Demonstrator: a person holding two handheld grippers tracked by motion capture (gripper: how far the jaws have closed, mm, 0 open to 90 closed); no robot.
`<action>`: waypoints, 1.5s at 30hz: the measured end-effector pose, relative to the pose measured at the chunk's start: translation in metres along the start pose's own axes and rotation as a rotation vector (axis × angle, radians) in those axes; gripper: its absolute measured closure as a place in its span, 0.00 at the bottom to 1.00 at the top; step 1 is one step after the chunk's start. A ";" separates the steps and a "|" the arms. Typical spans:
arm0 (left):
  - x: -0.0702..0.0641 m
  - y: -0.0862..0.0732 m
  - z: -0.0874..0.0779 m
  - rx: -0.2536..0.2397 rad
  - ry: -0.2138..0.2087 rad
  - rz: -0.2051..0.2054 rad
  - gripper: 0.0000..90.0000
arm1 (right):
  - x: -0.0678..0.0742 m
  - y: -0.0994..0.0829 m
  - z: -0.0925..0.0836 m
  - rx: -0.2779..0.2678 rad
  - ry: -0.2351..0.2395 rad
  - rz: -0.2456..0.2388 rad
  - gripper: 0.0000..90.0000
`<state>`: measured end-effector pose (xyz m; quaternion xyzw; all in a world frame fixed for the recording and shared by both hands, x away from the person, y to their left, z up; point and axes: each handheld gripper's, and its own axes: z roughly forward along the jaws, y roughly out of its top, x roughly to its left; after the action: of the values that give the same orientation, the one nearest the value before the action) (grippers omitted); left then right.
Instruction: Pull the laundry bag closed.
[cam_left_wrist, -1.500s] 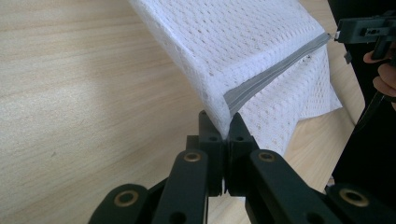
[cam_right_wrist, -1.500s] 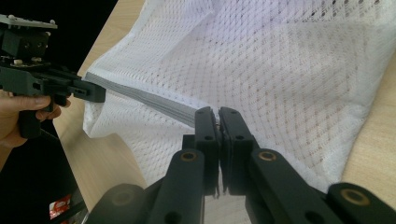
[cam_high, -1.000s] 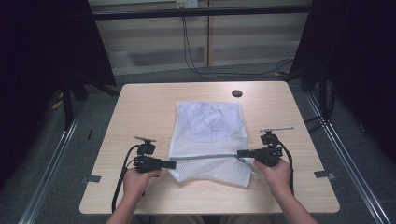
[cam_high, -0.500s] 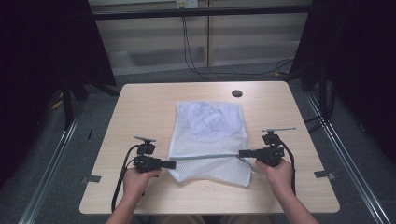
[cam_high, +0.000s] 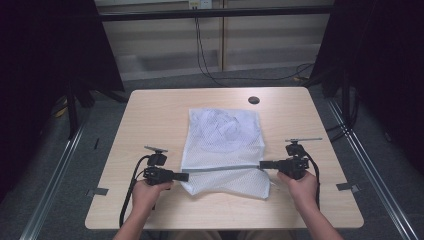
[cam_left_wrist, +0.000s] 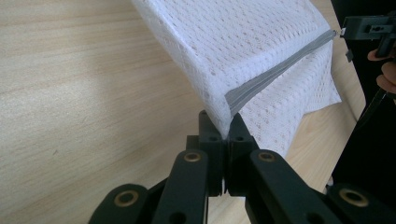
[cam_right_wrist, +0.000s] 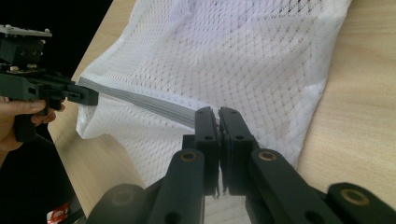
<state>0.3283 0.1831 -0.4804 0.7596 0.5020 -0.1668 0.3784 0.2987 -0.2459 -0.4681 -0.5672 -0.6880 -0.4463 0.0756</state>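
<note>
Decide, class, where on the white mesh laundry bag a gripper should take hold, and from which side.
Grip the grey zipper band at its two ends, one gripper from each side edge of the mesh bag. The band is a firm strip, and the left gripper and right gripper already pinch it there.

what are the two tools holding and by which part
Both hold the white mesh laundry bag by its grey zipper band: the left tool clamps the band's left end, the right tool its right end.
</note>
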 end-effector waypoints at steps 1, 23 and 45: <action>0.000 0.000 0.000 0.000 0.000 0.000 0.99 | 0.000 0.000 -0.001 -0.003 0.000 -0.001 0.97; 0.002 -0.001 -0.002 -0.001 0.000 -0.007 0.99 | -0.007 -0.001 -0.012 -0.023 -0.035 0.010 0.97; -0.001 -0.001 0.000 -0.008 -0.007 -0.002 0.98 | -0.008 -0.002 -0.019 -0.036 -0.057 0.011 0.97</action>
<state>0.3270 0.1828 -0.4800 0.7570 0.5020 -0.1679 0.3830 0.2919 -0.2648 -0.4627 -0.5846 -0.6786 -0.4420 0.0481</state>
